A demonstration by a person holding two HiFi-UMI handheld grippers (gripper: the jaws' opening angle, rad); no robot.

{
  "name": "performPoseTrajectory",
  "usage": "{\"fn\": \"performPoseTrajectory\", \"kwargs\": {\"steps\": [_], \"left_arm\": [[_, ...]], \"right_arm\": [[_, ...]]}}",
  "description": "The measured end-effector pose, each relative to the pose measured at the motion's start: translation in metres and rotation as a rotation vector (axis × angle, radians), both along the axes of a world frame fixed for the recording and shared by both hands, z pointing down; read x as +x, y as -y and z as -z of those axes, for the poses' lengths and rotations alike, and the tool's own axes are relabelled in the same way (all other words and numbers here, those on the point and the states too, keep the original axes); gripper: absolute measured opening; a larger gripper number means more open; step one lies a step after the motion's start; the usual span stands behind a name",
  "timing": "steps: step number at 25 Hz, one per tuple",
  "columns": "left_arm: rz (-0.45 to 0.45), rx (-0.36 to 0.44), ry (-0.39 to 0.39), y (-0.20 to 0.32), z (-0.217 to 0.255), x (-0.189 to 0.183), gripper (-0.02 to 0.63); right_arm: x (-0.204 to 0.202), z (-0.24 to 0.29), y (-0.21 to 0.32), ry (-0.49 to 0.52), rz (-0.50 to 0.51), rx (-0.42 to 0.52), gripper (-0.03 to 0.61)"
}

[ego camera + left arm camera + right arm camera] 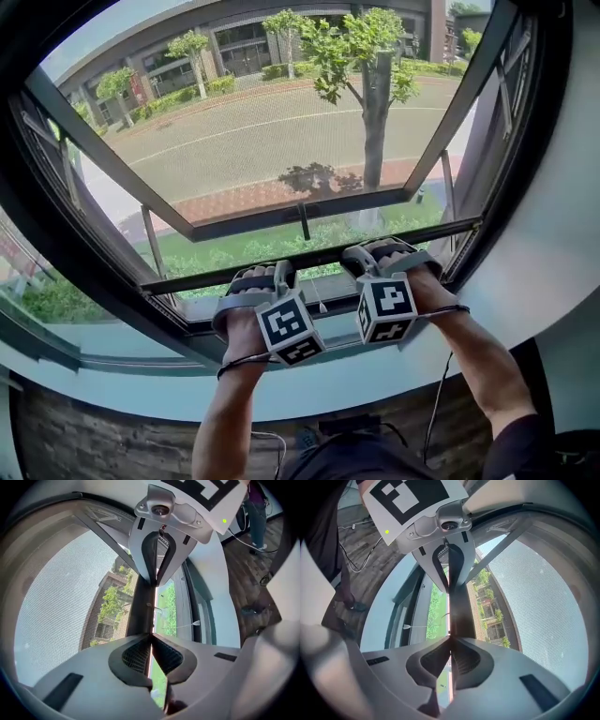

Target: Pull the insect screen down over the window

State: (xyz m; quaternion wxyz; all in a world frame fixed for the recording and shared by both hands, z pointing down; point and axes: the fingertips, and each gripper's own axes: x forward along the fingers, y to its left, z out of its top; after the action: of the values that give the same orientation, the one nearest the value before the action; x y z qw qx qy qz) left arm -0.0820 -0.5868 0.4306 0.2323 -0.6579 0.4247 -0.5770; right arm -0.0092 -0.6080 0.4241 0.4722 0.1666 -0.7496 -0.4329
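Far left, the dark window frame (94, 159) curves round. Below it runs a pale, smooth sill (141, 361), and under that a strip of dark wood floor (94, 441).

The left gripper (151, 635) is up at the window with its jaws pinched narrow on the thin edge of the bottom bar (309, 255). The bar belongs to the insect screen (281, 131). The screen's fine mesh covers most of the opening, and through it show a road, brick paving and a tree (370, 84). The bar sits low, just above the lower frame. Under it a slim band of green grass shows with no mesh over it. A thin pull cord (180, 626) hangs there with a small white toggle at its end.

Moving right, the right gripper (450, 637) has its jaws nipped tight on the same bar, just beside the left one. A cable (436, 394) trails down from the right wrist toward the floor.

For print, there are the black-and-white square patterns on the left cube (291, 328) and the right cube (386, 307). They are blocky shapes, not words.
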Motion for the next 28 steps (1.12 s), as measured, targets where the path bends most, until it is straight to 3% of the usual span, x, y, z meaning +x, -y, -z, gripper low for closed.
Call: {"fn": "performPoseTrajectory", "kwargs": {"steps": [5, 13, 15, 17, 18, 20, 22, 23, 25, 28], "left_arm": [[0.020, -0.066, -0.015, -0.001, -0.037, 0.000, 0.023], [0.049, -0.083, 0.006, 0.001, -0.053, -0.001, 0.023], [0.048, -0.100, -0.002, 0.001, -0.053, 0.002, 0.023], [0.048, -0.110, -0.007, 0.000, -0.053, 0.003, 0.023], [0.047, -0.113, -0.003, -0.001, -0.053, 0.003, 0.023], [0.048, -0.108, 0.011, 0.000, -0.051, 0.000, 0.023], [0.055, -0.094, 0.020, 0.002, -0.051, -0.003, 0.023], [0.058, -0.094, 0.019, 0.002, -0.051, -0.004, 0.023], [0.058, -0.096, 0.012, 0.001, -0.051, -0.002, 0.023], [0.053, -0.095, 0.007, 0.001, -0.052, 0.000, 0.023]], "right_arm": [[0.001, -0.036, -0.002, -0.026, -0.011, -0.046, 0.023], [-0.002, -0.051, 0.001, 0.031, -0.027, -0.011, 0.023], [0.002, -0.045, 0.002, 0.123, -0.071, 0.027, 0.024], [0.010, -0.035, -0.004, 0.342, -0.184, 0.029, 0.043], [0.013, -0.037, -0.010, 0.478, -0.256, -0.029, 0.043], [0.010, -0.075, -0.021, 0.671, -0.398, -0.283, 0.043], [-0.004, -0.136, -0.023, 0.717, -0.519, -0.538, 0.074], [-0.010, -0.160, -0.021, 0.714, -0.574, -0.620, 0.092], [-0.017, -0.186, -0.017, 0.726, -0.664, -0.709, 0.131], [-0.028, -0.201, -0.009, 0.789, -0.726, -0.771, 0.137]]}}
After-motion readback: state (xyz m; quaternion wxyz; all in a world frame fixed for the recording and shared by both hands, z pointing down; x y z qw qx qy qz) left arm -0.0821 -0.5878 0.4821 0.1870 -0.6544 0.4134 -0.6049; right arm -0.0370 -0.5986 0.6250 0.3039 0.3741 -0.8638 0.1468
